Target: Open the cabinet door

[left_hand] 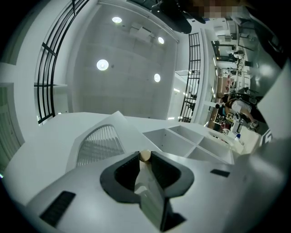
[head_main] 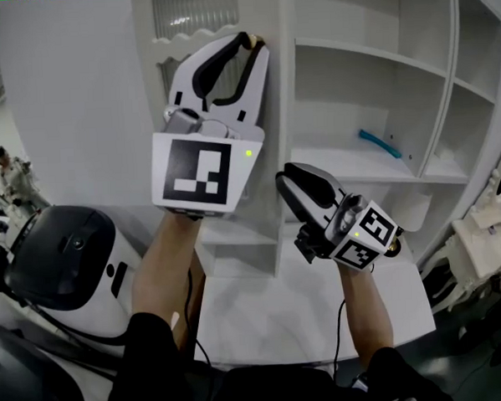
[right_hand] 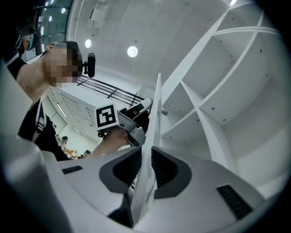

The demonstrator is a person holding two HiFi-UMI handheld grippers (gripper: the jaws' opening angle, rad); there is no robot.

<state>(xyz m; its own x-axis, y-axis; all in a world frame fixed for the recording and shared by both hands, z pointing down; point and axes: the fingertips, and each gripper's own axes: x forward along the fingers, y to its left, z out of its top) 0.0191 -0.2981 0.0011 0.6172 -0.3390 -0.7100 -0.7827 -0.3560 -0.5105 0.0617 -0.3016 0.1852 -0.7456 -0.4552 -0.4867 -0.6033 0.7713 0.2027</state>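
Observation:
The white cabinet door (head_main: 283, 118) stands swung out, and I see it nearly edge-on in the head view. It has a ribbed panel (left_hand: 97, 144) near its top. My left gripper (head_main: 253, 43) is raised and shut on the small beige door knob (head_main: 259, 41). In the left gripper view that knob (left_hand: 144, 155) sits pinched between the dark pads (left_hand: 125, 175). Lower down, my right gripper (head_main: 285, 184) is shut on the door's free edge. The right gripper view shows the thin door edge (right_hand: 154, 113) running between its jaws (right_hand: 146, 157).
Open white shelves (head_main: 368, 55) lie right of the door, with a blue object (head_main: 380, 142) on one shelf. A black-and-white machine (head_main: 65, 255) stands at the lower left. White furniture (head_main: 488, 250) stands at the far right.

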